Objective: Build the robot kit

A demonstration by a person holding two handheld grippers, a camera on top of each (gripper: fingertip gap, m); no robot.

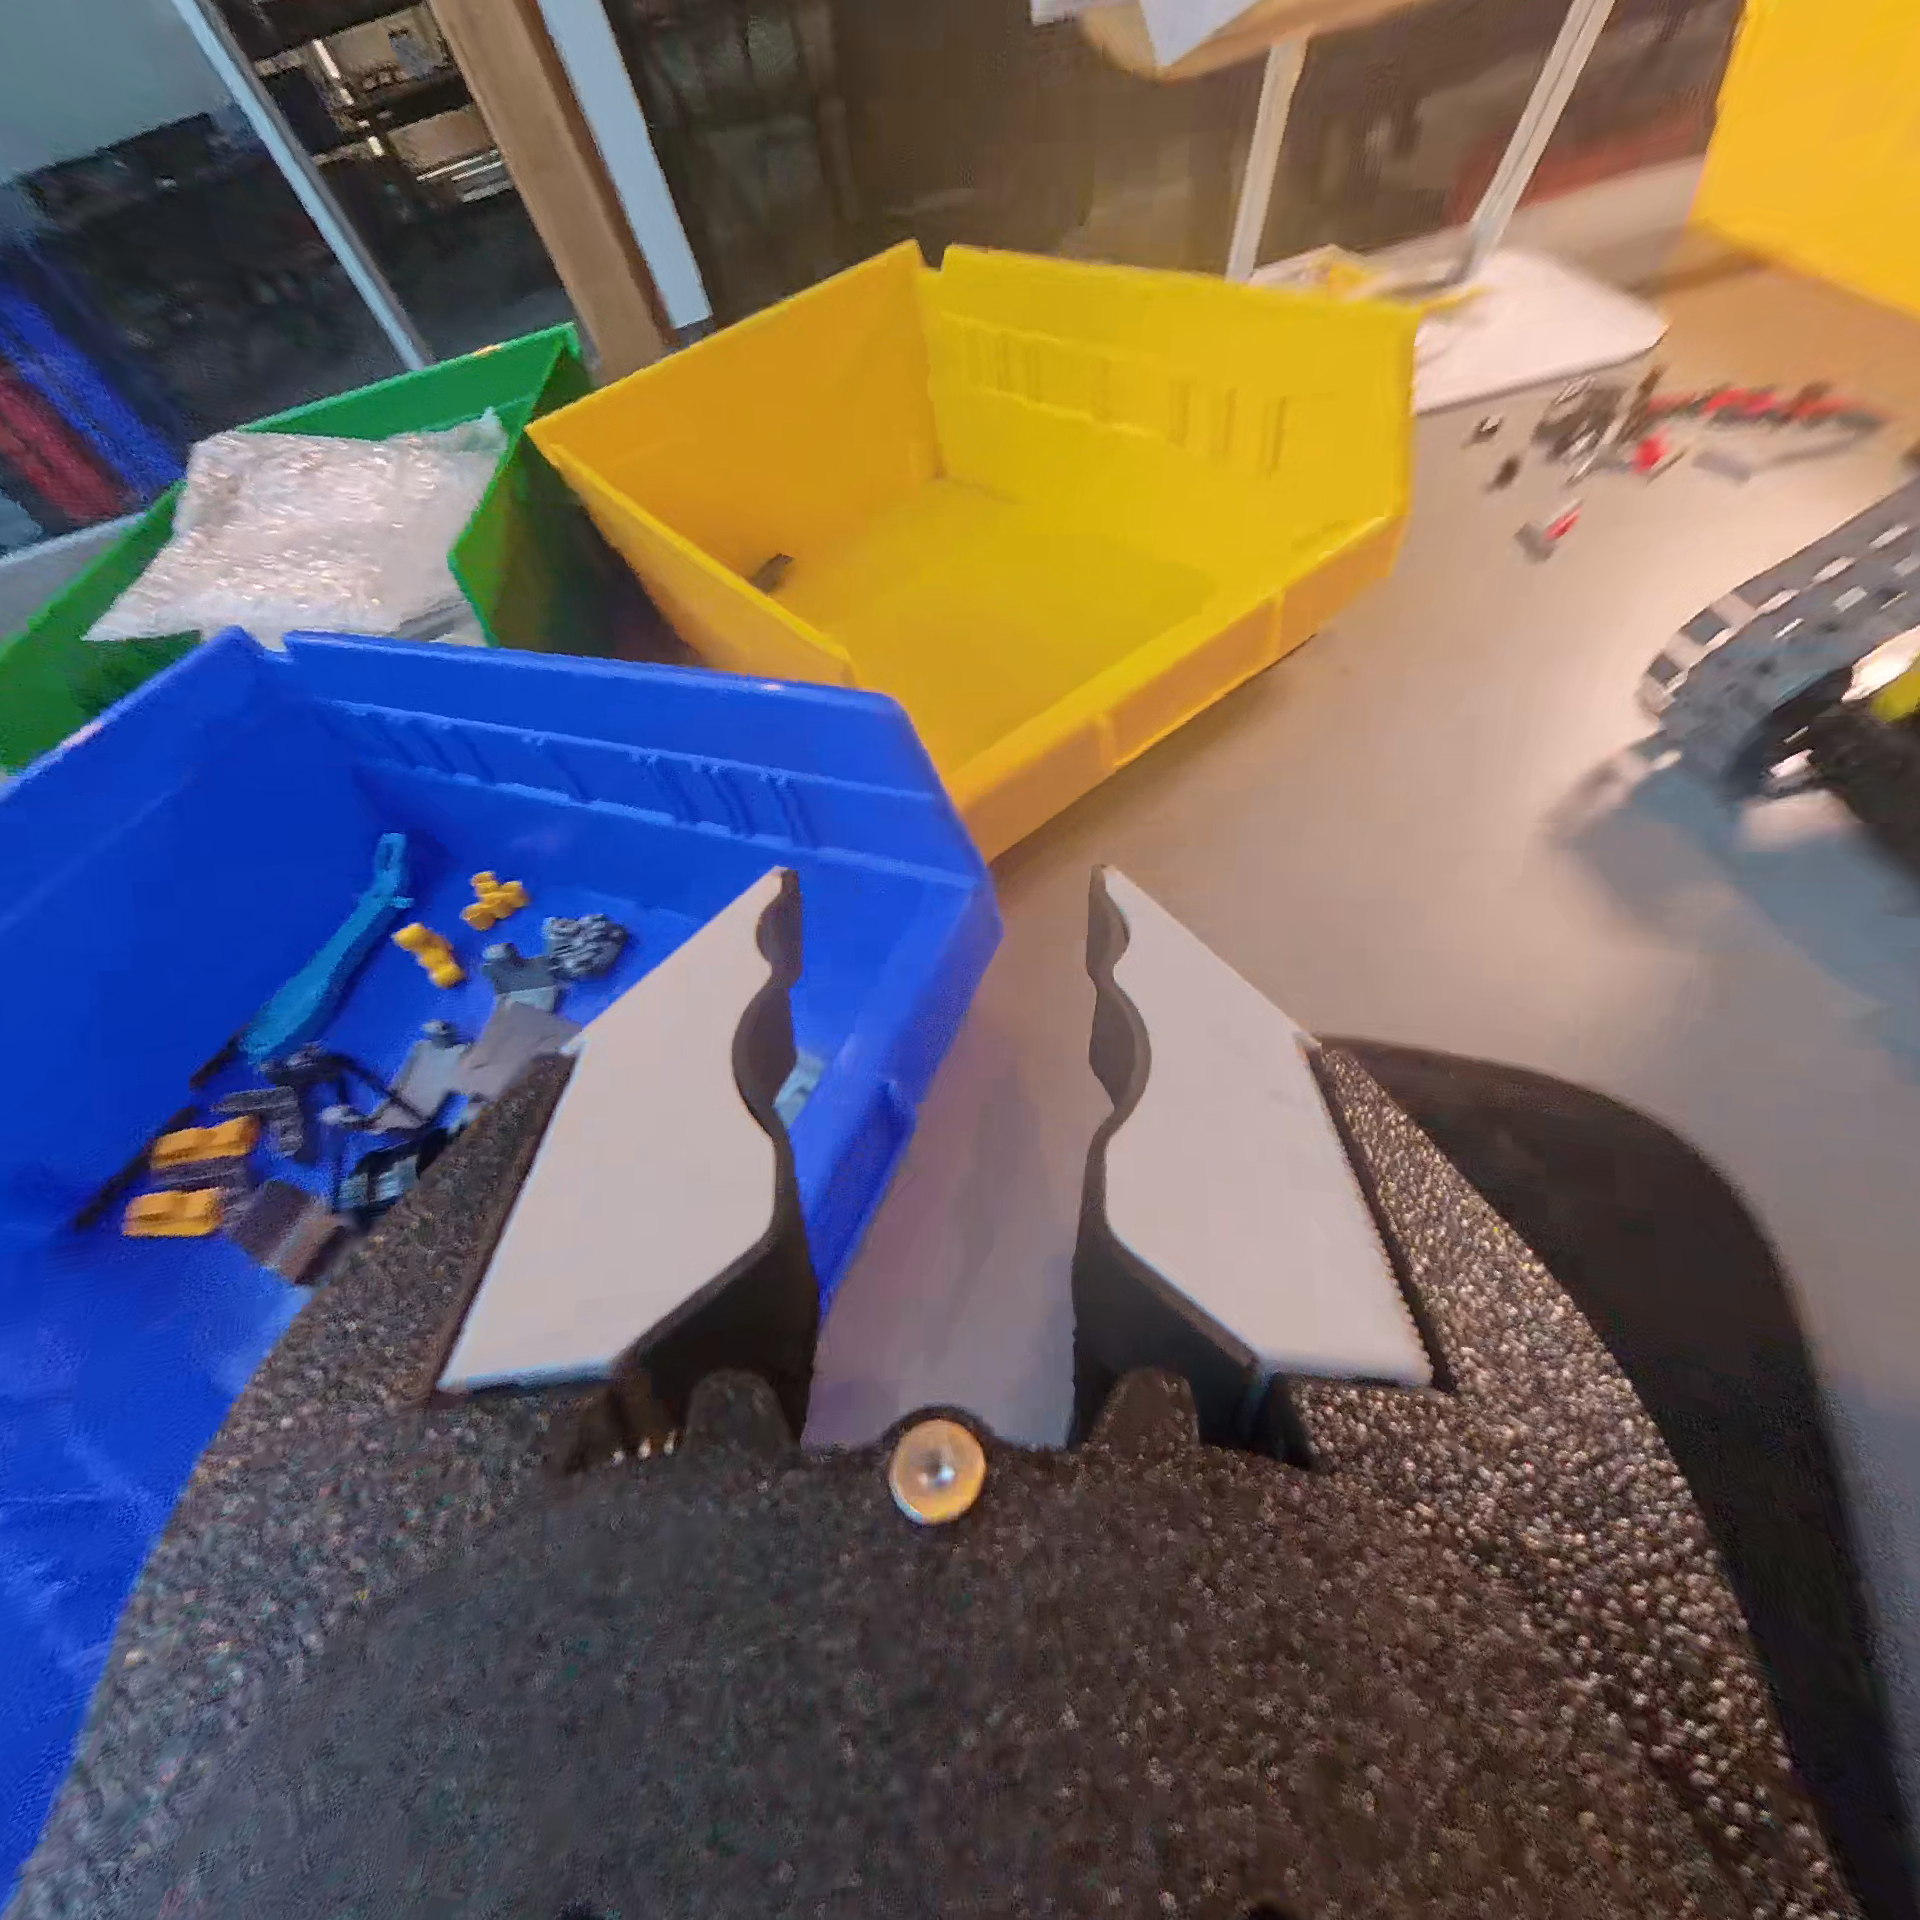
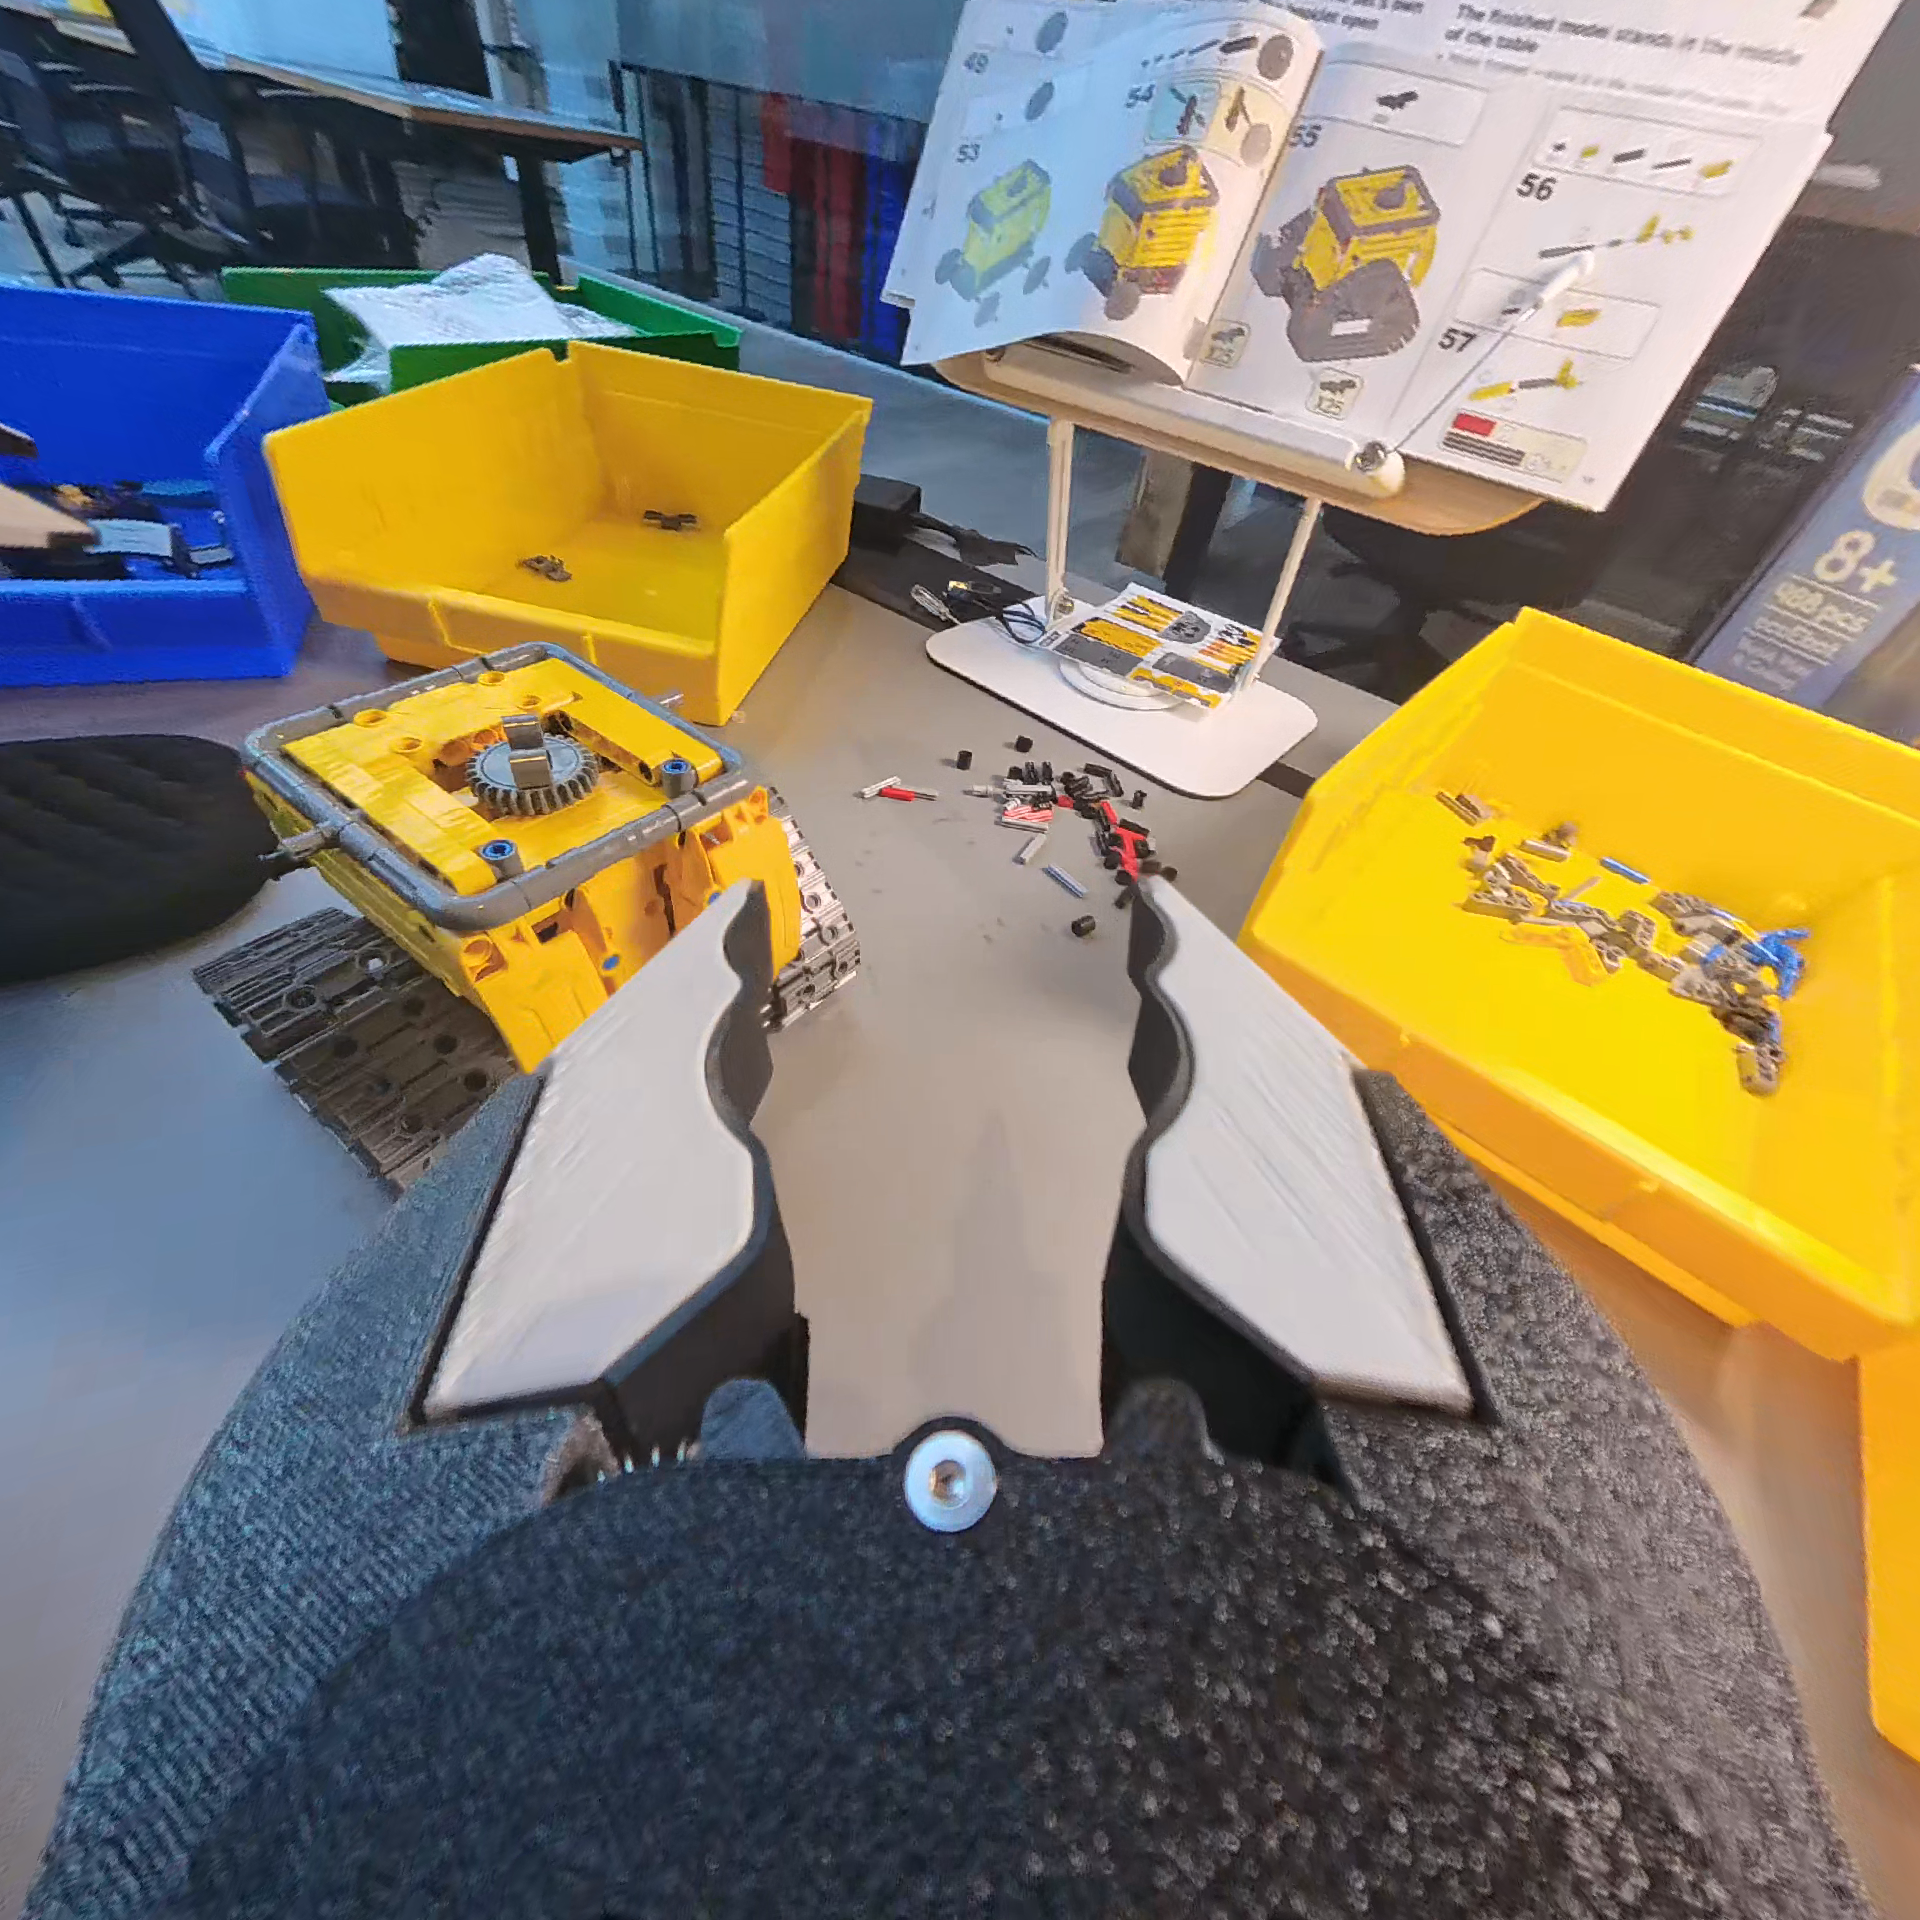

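- Your left gripper [image 1: 940, 894]: jaws spread, empty, hanging over the near corner of the blue bin [image 1: 436, 790].
- Your right gripper [image 2: 951, 904]: jaws spread, empty, above bare grey table [image 2: 935, 1091].
- Yellow tracked model [image 2: 499, 831]: just left of your right gripper.
- Yellow bin [image 2: 1538, 1122]: close on its right.
- Loose small parts [image 2: 1081, 810]: ahead.

Grey tabletop [image 2: 966, 1049] under me, matte, lit warm. Behind it dark glass partitions [image 1: 343, 197] with pale frames and a wooden post [image 1: 540, 156]. Further back, a long desk [image 2: 436, 104] with office chairs [image 2: 62, 208]; shelving beyond is blurred.
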